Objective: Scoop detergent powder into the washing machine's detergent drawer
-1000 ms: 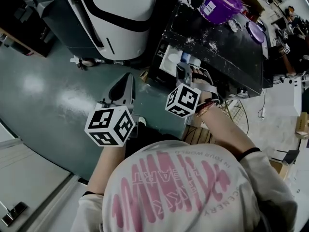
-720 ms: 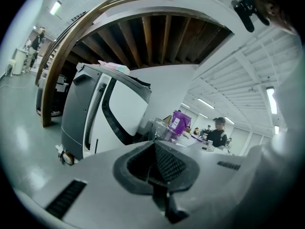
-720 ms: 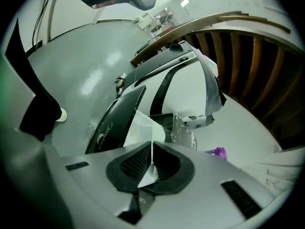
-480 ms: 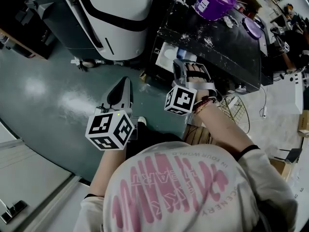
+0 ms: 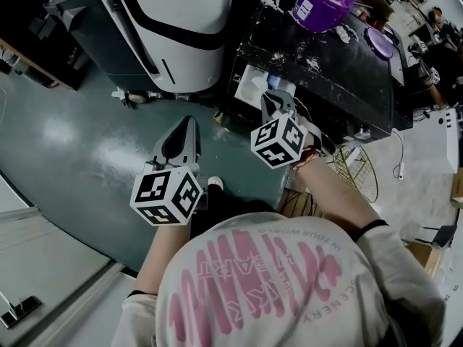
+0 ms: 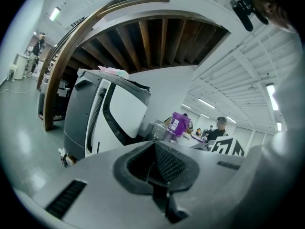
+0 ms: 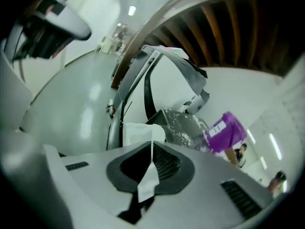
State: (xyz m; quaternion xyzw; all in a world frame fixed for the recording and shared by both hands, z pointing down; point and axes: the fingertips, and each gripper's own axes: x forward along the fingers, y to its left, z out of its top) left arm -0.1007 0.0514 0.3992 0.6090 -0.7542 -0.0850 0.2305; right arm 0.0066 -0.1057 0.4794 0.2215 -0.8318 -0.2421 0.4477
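My right tool [image 7: 148, 162] is clamped narrow on a thin white strip, which I take for the handle of the scoop [image 7: 147, 178] seen edge-on. Holding it by the flat of the handle lets me tip the bowl by rolling my wrist. From the right gripper view a white block sits just past the jaws. I cannot tell whether that is the scoop's bowl or the drawer behind it.

From the head view the tool's tip hangs right at the detergent drawer [image 5: 253, 85], which is pulled out from the front of the dark washing machine [image 5: 347, 85]. I judge this to be the emptying step, with the scoop over the open compartment so the powder drops inside rather than on the floor.

The purple detergent tub [image 5: 322, 2] stands open on the machine's top, well back from the drawer. Its lid [image 5: 381, 45] is laid aside to the right so nothing blocks the dip. Spilled powder [image 5: 311, 62] already dusts the top, so a careless tilt could easily scatter more.

My left tool [image 5: 182, 132] is closed on nothing. I hold it low and apart over the green floor [image 5: 79, 143], clear of the working hand. It points toward the white and grey machine [image 5: 181, 13] next door.
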